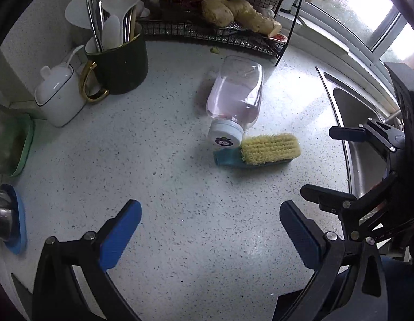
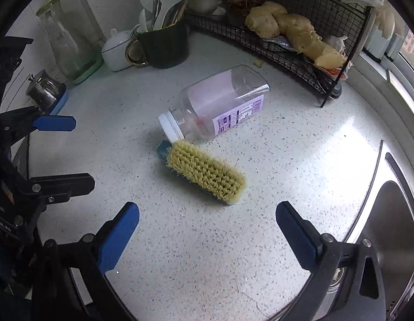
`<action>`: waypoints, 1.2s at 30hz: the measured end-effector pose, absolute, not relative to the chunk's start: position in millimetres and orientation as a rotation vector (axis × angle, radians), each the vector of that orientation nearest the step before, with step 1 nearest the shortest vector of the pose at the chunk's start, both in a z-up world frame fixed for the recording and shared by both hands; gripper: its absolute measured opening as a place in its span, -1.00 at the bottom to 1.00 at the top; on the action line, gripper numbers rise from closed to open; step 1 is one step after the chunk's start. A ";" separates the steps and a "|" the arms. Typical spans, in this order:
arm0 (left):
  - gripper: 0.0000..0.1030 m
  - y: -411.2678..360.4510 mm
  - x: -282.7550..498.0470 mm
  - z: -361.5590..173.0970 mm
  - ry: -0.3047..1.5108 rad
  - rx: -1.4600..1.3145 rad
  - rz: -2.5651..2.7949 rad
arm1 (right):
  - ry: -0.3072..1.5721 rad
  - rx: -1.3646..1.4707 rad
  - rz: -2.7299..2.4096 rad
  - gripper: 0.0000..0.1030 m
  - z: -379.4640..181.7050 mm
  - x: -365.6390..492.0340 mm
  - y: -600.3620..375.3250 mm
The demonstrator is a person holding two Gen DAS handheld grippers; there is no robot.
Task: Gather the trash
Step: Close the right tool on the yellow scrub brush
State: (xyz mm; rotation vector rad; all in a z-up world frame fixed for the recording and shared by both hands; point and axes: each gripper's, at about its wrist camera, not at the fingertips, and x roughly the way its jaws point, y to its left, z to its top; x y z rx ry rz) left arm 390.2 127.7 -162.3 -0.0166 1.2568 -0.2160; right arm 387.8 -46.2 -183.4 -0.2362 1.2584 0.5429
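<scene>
Both blue-padded claws, left and right, spread wide above speckled stone countertop, bristly brush, toppled clear plastic jar.

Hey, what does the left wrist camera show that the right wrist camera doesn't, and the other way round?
Only the left wrist view shows the round sticker on the bottle's white cap and the window.

Only the right wrist view shows the printed label on the bottle's side and a tall glass carafe by the wall.

Both show the plastic bottle lying on its side, the scrub brush touching its cap end, the utensil mug, the ginger on the wire rack, the sink, and both grippers open and empty.
</scene>
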 end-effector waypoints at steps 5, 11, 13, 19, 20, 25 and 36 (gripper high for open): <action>0.99 135.4 398.6 -176.4 1.276 -0.028 -0.226 | 1.282 -0.302 0.595 0.98 -200.5 405.5 -30.5; 0.99 140.4 405.9 -187.6 1.292 -0.032 -0.232 | 1.285 -0.418 0.707 0.83 -220.1 420.3 -11.4; 0.99 138.4 406.5 -190.1 1.307 -0.012 -0.236 | 1.285 -0.447 0.727 0.55 -225.9 422.7 -7.9; 0.99 132.1 408.0 -193.6 1.321 0.004 -0.244 | 1.303 -0.433 0.778 0.30 -226.9 421.7 -7.1; 0.99 131.7 410.1 -194.6 1.320 0.001 -0.248 | 1.288 -0.455 0.780 0.28 -226.2 420.4 -6.1; 0.99 125.1 415.3 -196.6 1.308 -0.001 -0.285 | 1.267 -0.499 0.789 0.05 -222.1 415.6 -5.5; 0.99 110.4 423.1 -187.1 1.285 0.023 -0.329 | 1.273 -0.451 0.794 -0.27 -210.4 387.6 -21.2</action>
